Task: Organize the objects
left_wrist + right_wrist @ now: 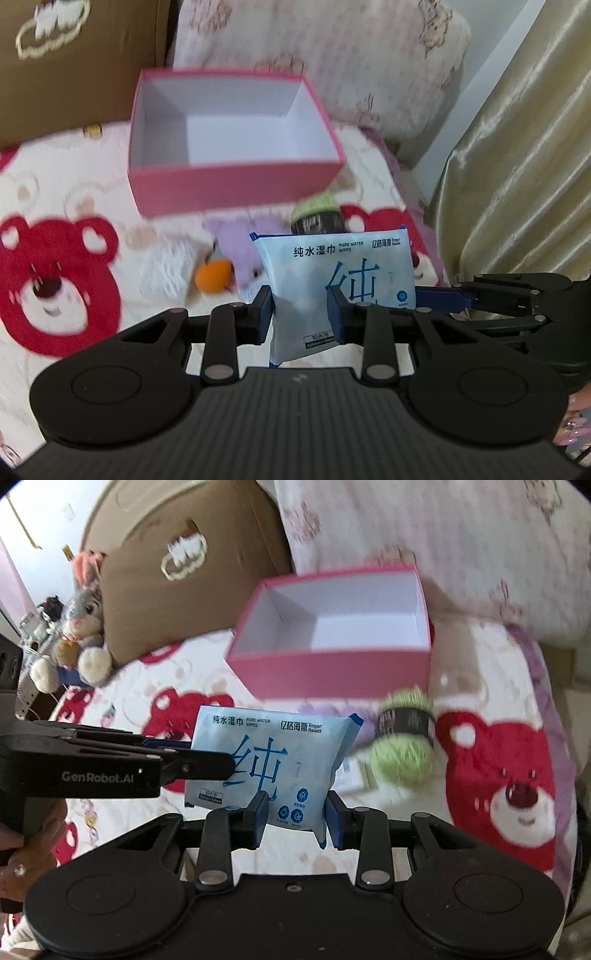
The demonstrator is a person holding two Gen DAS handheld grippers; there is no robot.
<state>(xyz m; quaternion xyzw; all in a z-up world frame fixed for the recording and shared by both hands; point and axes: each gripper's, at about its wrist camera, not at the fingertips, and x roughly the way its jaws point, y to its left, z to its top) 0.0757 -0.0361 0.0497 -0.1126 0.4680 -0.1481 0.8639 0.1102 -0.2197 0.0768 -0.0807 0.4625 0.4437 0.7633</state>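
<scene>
Both grippers are on the same thing: a soft, light blue plastic pack of wet wipes (334,280), held up in the air over the bed. The left gripper (301,314) has its jaws clamped on the pack's lower left part and the right gripper (295,812) is clamped on the bottom right corner, so it's pinched from two sides. The risk I see is that the film is slick and squishy, so the pack could crumple or slide out if one side lets go early, or twist if the two hands pull apart. Below it on the fuzzy white blanket with red bear faces (517,775) there's a green yarn ball with a dark paper band (404,742), a purple plush toy (240,251) and something small and orange (214,278), all just in front of the box. Further back sits the open pink cardboard box with white inside walls (236,192), rigid and empty as far as I can see, probably where the pack goes; clipping its front rim could shove it.
</scene>
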